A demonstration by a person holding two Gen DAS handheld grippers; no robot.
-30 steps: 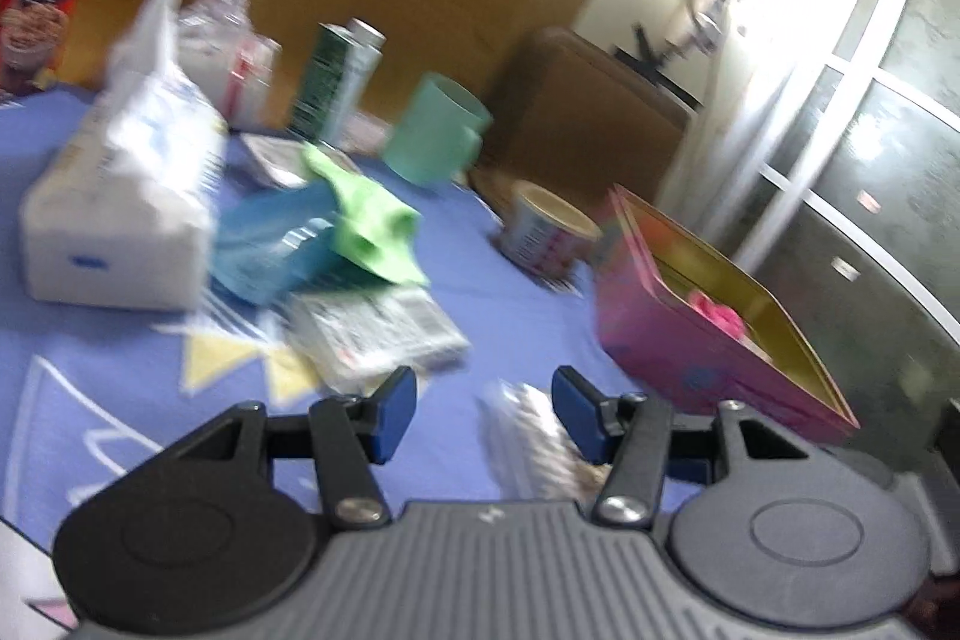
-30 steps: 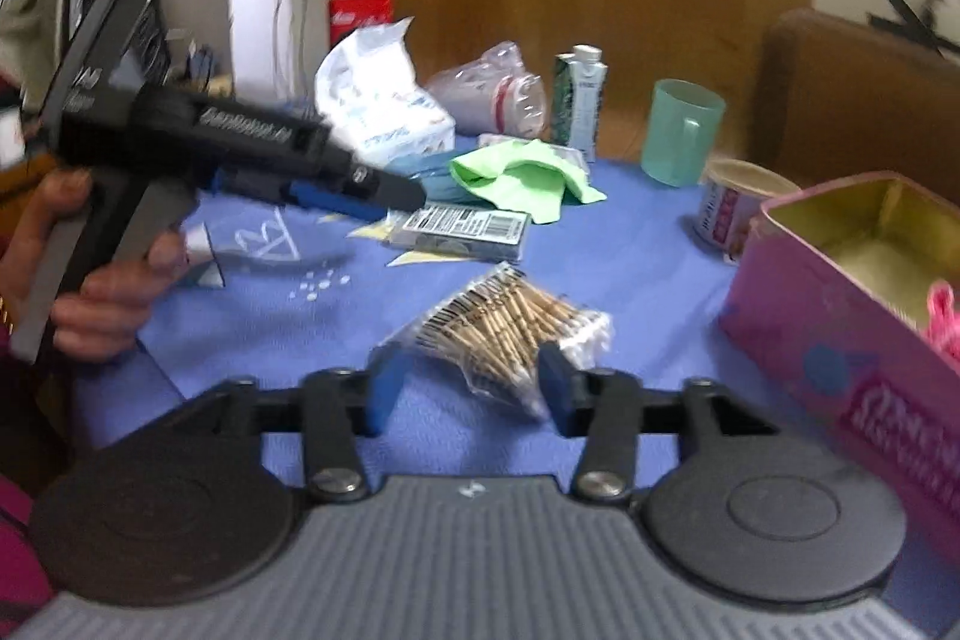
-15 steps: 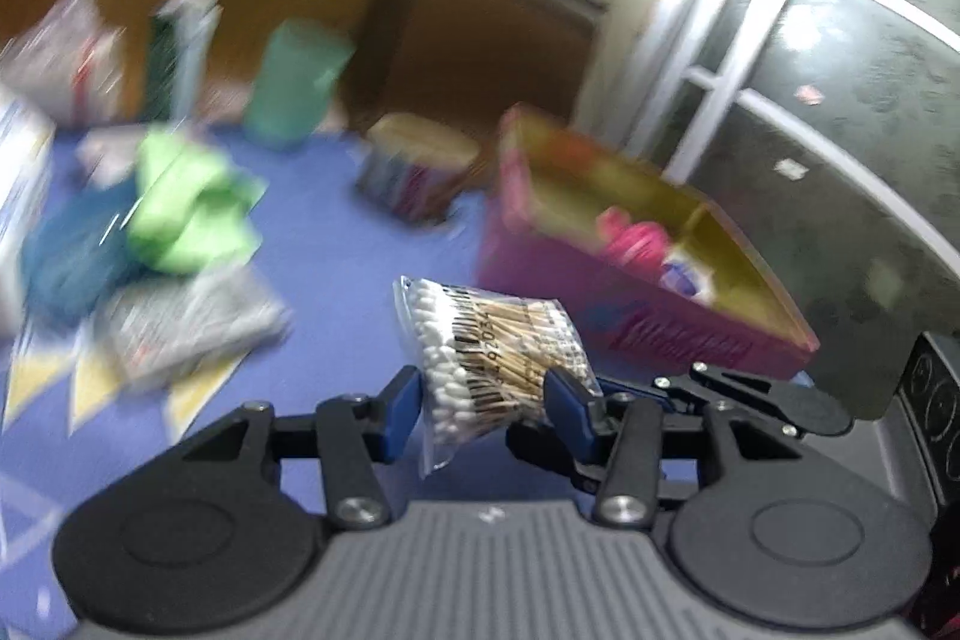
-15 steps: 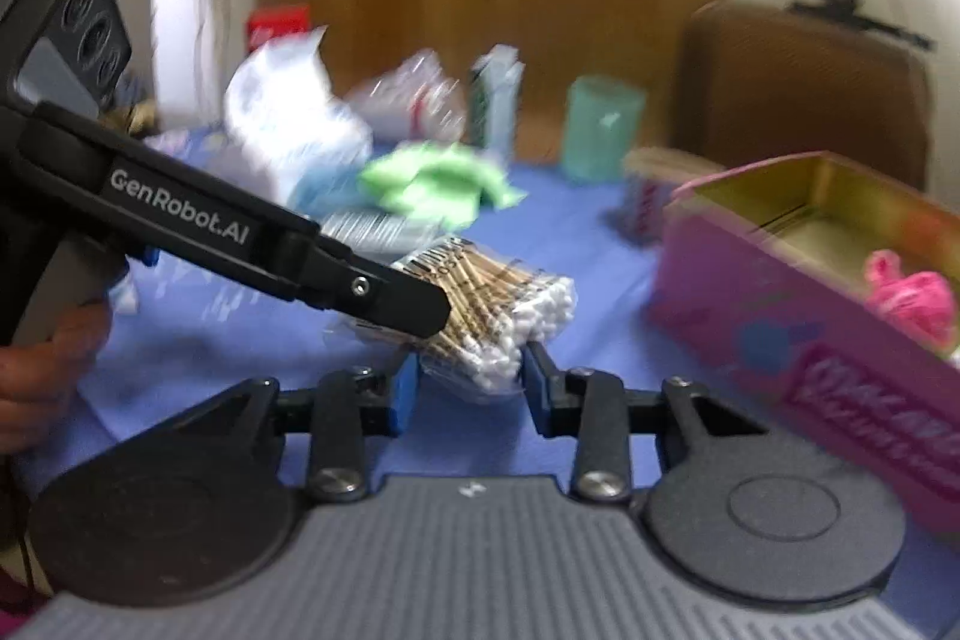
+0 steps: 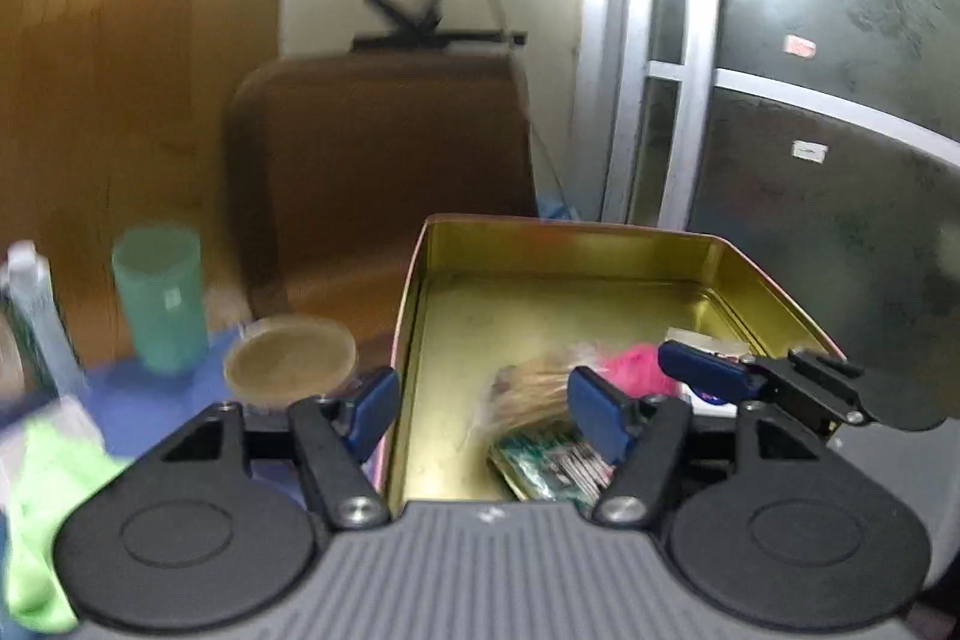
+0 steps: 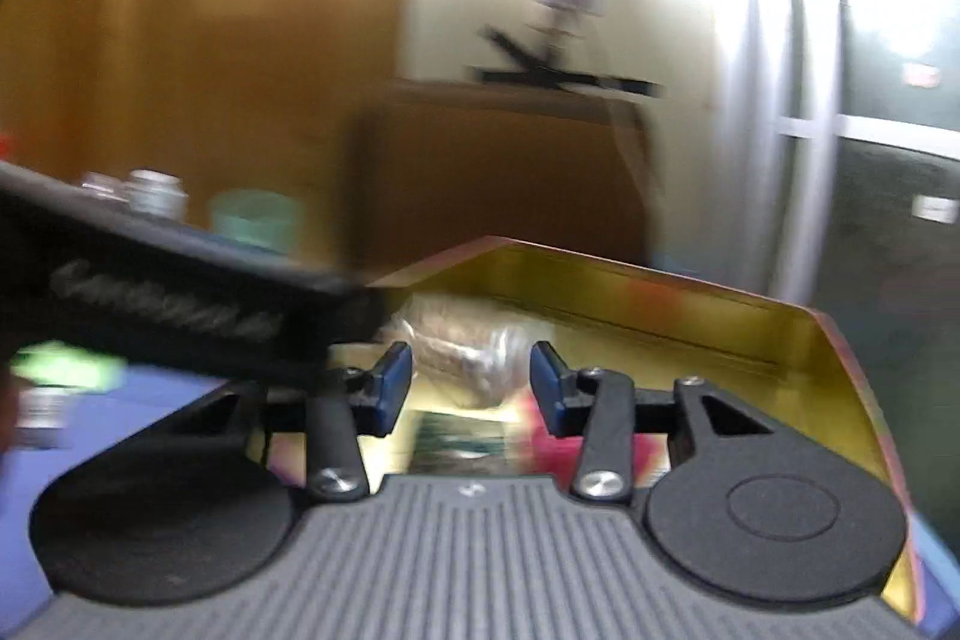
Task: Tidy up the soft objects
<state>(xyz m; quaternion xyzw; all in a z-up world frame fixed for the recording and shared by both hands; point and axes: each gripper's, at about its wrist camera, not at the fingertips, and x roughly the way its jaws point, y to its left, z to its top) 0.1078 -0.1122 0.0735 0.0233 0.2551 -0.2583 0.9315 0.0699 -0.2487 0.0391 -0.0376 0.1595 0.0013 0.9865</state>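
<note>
A lived-in home room, by the look of it. A brown chair point(image 5: 384, 172) stands behind a worktop point(image 5: 120, 388) with a blue cloth, which carries everyday clutter: a green cup point(image 5: 159, 298), a carton point(image 5: 36, 322), a tub point(image 5: 291, 361) and a gold-lined tin point(image 5: 540, 304). Wood panelling point(image 5: 120, 70) and a frosted glass door point(image 5: 810, 100) close it in.
</note>
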